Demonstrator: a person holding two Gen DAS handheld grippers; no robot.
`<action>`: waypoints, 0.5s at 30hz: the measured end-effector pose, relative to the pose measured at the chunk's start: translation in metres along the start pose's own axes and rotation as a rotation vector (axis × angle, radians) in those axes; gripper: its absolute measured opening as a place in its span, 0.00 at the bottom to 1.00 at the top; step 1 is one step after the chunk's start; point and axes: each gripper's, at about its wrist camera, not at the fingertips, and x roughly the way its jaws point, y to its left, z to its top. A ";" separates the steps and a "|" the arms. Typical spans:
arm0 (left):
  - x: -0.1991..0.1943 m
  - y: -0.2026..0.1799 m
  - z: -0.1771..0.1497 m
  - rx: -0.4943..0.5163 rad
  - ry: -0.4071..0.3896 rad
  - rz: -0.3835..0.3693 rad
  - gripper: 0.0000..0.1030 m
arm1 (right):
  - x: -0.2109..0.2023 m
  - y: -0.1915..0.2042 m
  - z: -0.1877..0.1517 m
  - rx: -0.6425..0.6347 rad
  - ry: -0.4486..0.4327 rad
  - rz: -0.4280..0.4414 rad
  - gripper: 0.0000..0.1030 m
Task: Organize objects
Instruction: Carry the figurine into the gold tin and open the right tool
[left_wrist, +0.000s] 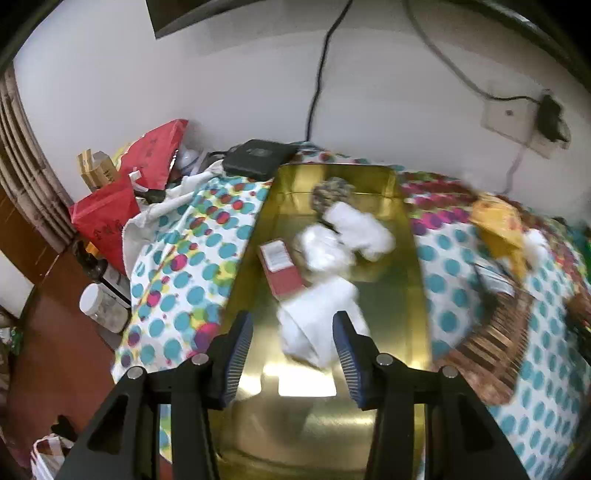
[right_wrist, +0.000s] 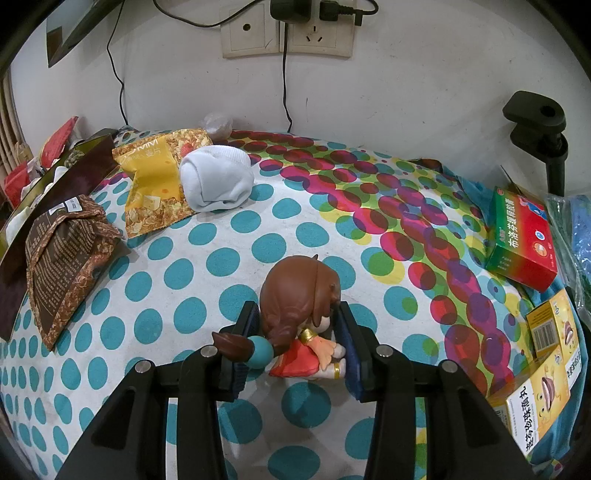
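My left gripper hovers open over a gold tin on the dotted cloth. Inside the tin lie a white rolled sock seen between my fingers but lying below them, more white socks, a patterned sock ball and a small red box. The left view is blurred by motion. My right gripper is shut on a brown-haired doll figure in a red dress, resting on the cloth. A white sock ball sits further back beside a yellow snack packet.
A brown packet leans against the tin's dark side at left. A green and red medicine box and yellow boxes crowd the right edge. A black clamp stands at back right. Red bags and jars sit left of the tin.
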 end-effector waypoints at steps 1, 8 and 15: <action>-0.007 -0.003 -0.005 0.002 -0.009 -0.010 0.45 | 0.000 0.000 0.000 0.000 0.000 -0.001 0.39; -0.039 -0.020 -0.051 -0.026 -0.003 -0.102 0.45 | 0.000 0.001 0.000 -0.003 0.000 -0.004 0.39; -0.059 -0.048 -0.101 0.032 -0.020 -0.113 0.45 | 0.001 0.000 0.001 -0.018 -0.003 -0.021 0.39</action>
